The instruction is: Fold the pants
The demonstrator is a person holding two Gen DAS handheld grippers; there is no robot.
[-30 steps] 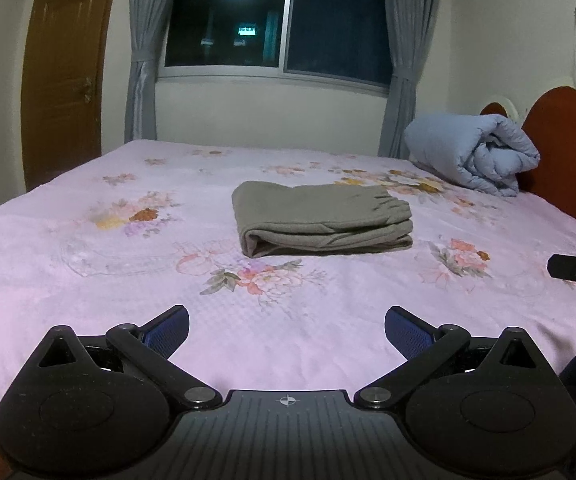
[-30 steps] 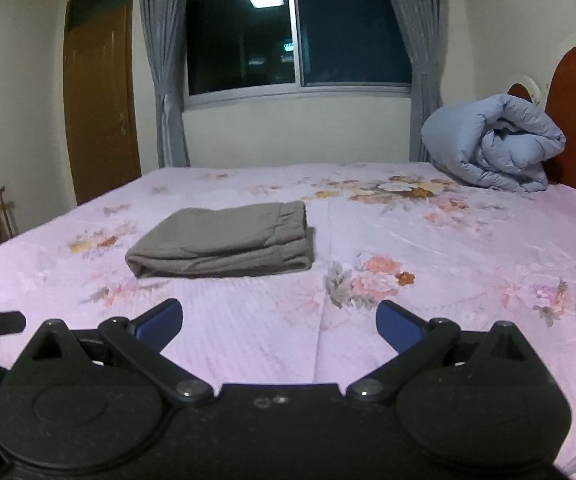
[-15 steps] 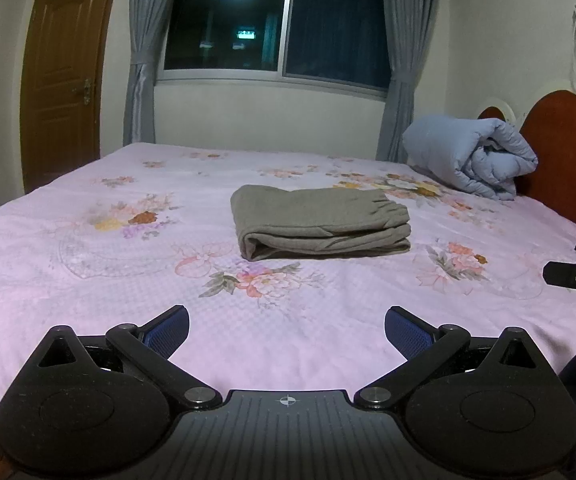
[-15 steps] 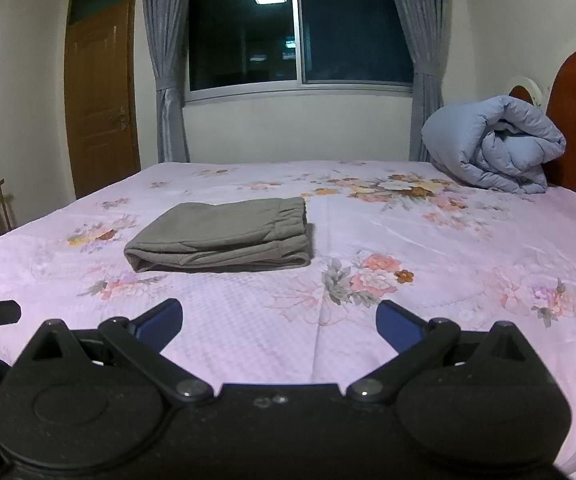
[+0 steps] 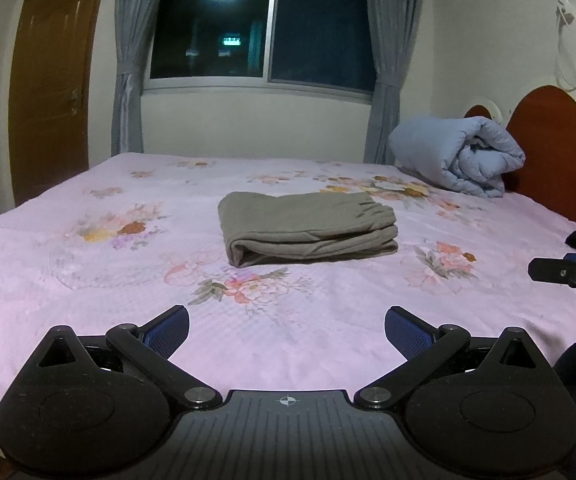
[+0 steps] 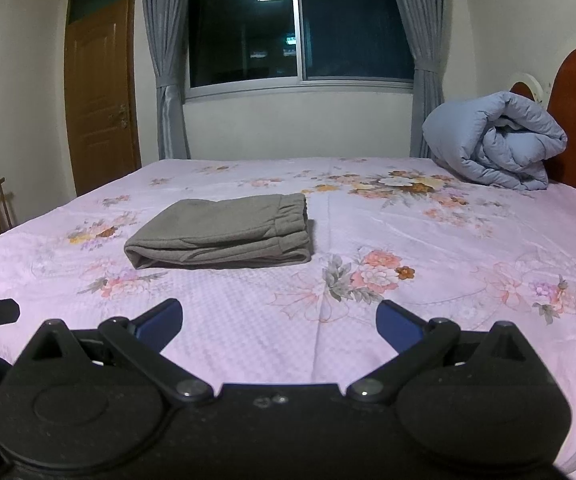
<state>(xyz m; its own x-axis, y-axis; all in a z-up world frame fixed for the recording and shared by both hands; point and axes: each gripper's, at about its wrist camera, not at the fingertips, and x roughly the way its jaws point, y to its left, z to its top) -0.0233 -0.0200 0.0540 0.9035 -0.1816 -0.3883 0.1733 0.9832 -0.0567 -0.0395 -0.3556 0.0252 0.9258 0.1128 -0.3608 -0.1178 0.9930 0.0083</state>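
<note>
At far left we see a brown door [image 5: 52,80] and grey curtains [image 5: 128,80] framing a dark window [image 5: 264,28]. On the pink flowered bed [image 5: 88,264] lie the pants [image 5: 308,232], a grey-green bundle folded into a compact stack, its rounded fold toward the left and the gathered waistband toward the right, so the long axis runs left to right across both views. The left tool [image 5: 286,332] is spread wide and holds nothing; the pants lie straight ahead of it, well apart. The right tool [image 6: 279,326] is likewise spread and empty; from it the pants [image 6: 224,236] lie ahead and to the left. We judge the left hand the better aligned, though neither touches the cloth, and the folding appears essentially complete. At far right a rolled blue quilt [image 5: 460,152] rests against the red headboard [image 5: 552,148].
</note>
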